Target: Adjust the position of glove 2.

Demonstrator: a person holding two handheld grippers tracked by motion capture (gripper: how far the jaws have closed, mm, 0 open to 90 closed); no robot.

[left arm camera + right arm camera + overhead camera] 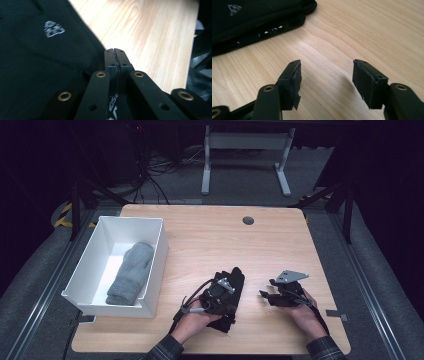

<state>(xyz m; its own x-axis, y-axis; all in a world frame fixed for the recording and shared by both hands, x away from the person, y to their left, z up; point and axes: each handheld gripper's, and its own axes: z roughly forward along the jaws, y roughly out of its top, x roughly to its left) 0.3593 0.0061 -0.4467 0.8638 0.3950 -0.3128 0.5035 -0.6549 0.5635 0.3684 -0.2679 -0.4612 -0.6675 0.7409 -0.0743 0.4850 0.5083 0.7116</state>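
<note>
So, looks like gloves are getting sorted into the white bin [159, 251] on the left side of the wooden table [210, 240]. A grey knit mitten [131, 273] is already lying inside it, and a black glove [234, 285] (it has a little silver logo on it, you can see it in the left gripper view) is lying flat on the table near the front edge, right under the left gripper [216, 292].

That left gripper [114, 58] is sitting with its jaws pressed flat together at the glove's edge. I can't make out any fabric caught between the pads, so I'm not calling it a grip, just closed. The right gripper [267, 295] is hovering over bare wood just to the right of the glove, and in its own view [325, 75] the jaws are standing apart with nothing between them.

My read: this is the pickup step for the black glove, not done yet. Next move probably calls for getting a real pinch on the fabric (one jaw has to get under the edge, since it's lying so flat), lifting it clear, then carrying it left over the bin wall and letting go beside the mitten.
</note>
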